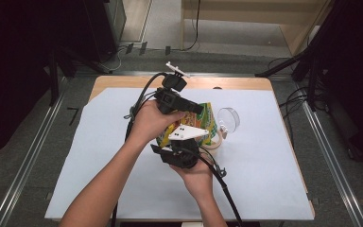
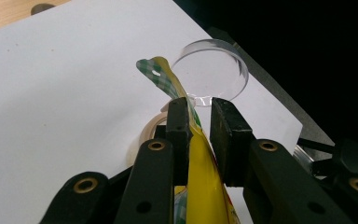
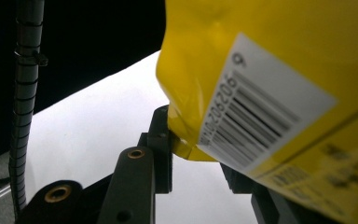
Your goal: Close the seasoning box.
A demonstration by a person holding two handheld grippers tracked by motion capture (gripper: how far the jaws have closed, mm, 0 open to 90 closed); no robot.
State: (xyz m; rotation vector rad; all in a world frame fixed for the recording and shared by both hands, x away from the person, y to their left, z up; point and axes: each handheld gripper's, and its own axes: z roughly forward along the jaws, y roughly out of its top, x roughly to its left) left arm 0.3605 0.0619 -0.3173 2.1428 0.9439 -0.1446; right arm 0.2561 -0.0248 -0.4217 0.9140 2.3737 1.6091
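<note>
My left hand reaches in from the lower left, its gripper pointing right with the jaws pinched on a thin edge. My right hand sits below, palm up, its gripper pointing away, jaws clamped.

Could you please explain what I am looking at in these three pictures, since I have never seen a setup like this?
A person holds a two-jaw tool in each hand. One picture looks down from above the table, covered in white paper; the other two come from cameras riding on each tool, looking along its black jaws. Both tools hold a yellow snack bag between them: the left tool pinches its edge, the right tool grips a corner near the barcode. Behind the bag are a clear round lid and a jar.
</note>
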